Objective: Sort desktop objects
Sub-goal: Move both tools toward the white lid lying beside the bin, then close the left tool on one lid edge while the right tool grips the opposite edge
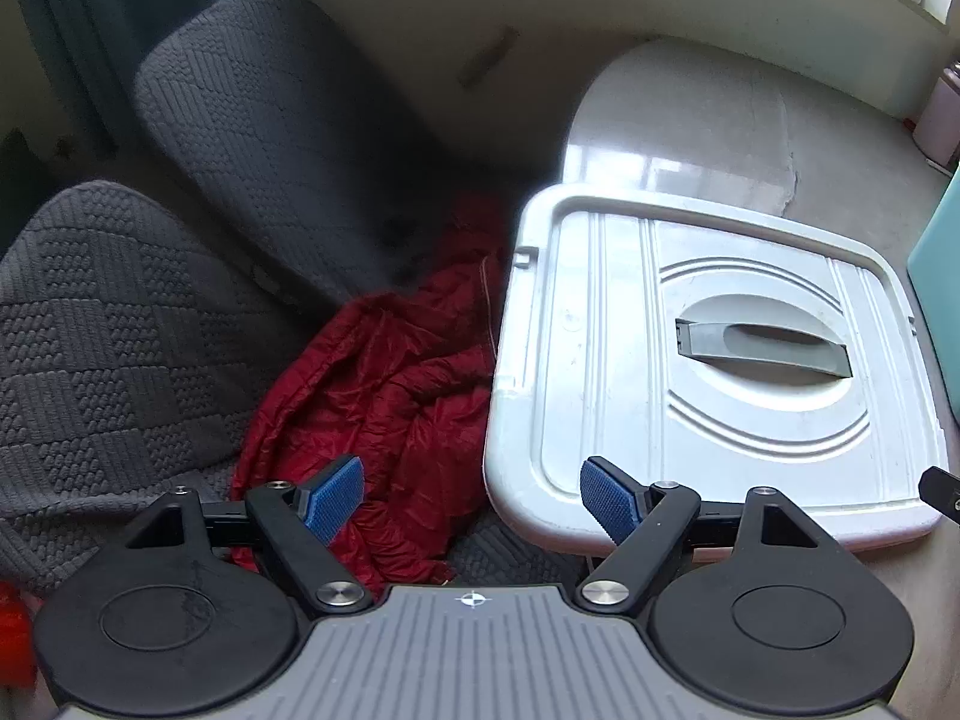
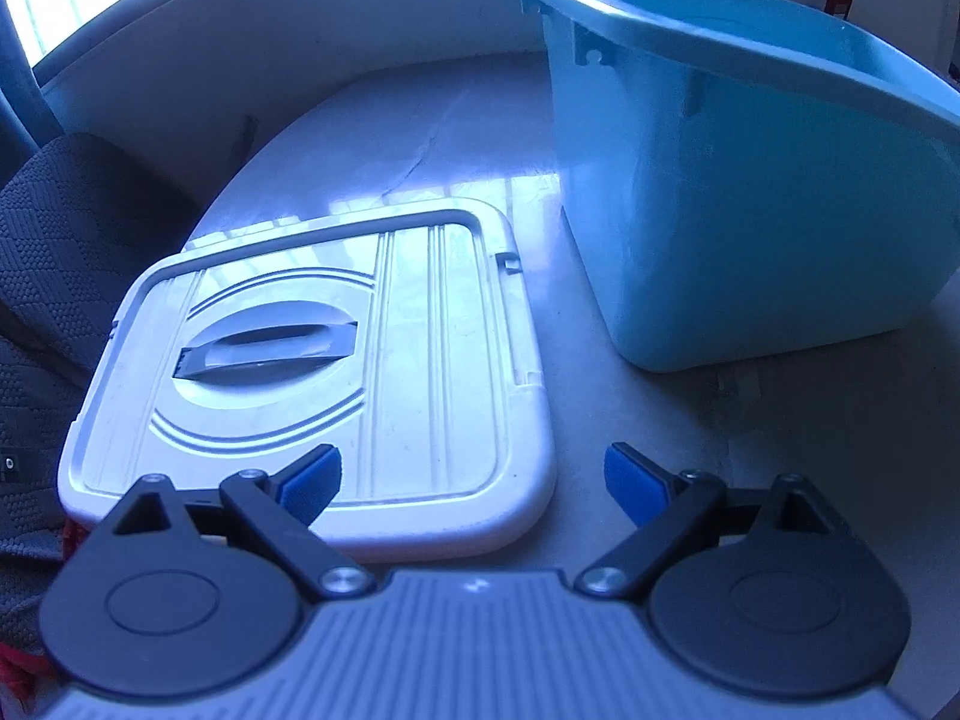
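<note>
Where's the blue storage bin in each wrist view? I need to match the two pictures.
Left wrist: only a teal sliver of the blue bin shows, cut off at the right edge, beside the white lid.
Right wrist: the blue bin fills the upper right, upright on the table, lid off.
Shared landmark: the white lid with its grey handle, flat on the table.

The white rectangular plastic lid (image 1: pixel 708 360) with grey recessed handle (image 1: pixel 762 348) lies flat on the table. The open turquoise plastic bin (image 2: pixel 750 210) stands upright beside it.
</note>
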Motion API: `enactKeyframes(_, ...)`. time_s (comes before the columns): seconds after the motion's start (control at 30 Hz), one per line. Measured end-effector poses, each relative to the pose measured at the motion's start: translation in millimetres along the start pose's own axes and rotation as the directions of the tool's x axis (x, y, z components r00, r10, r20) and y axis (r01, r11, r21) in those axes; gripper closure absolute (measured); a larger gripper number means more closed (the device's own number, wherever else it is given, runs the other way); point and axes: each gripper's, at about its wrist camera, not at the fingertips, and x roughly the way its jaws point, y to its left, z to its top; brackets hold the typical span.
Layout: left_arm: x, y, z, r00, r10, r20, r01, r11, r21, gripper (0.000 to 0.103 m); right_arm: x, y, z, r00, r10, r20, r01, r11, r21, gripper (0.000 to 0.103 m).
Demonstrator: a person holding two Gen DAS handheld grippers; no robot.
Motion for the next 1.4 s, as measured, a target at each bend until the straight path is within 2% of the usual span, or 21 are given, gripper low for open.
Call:
enactKeyframes(0.5, 27.7, 12.9, 15.7, 0.998, -0.044, -0.035, 0.043, 0.999, -0.025, 0.022, 28.9, 0.9, 11.9, 0.998, -0.020, -0.067, 0.020, 1.000, 0.002, 0.008)
enactKeyframes(1.0, 46.6, 20.0, 27.4, 0.996, -0.057, -0.069, 0.055, 0.998, -0.041, 0.022, 46.9, 4.7, 18.2, 0.993, 0.003, -0.122, -0.001, 1.000, 0.015, 0.008)
enactKeyframes(1.17, 59.4, 20.0, 31.1, 0.990, -0.104, -0.095, 0.099, 0.994, -0.054, 0.022, 48.4, 4.4, 19.9, 0.991, 0.024, -0.134, -0.021, 0.999, 0.024, 0.006)
enactKeyframes(1.4, 69.2, 25.6, 31.4, 0.980, -0.178, -0.087, 0.169, 0.981, -0.097, 0.021, 46.2, 5.9, 16.3, 0.991, 0.030, -0.131, -0.030, 1.000, -0.003, 0.002)
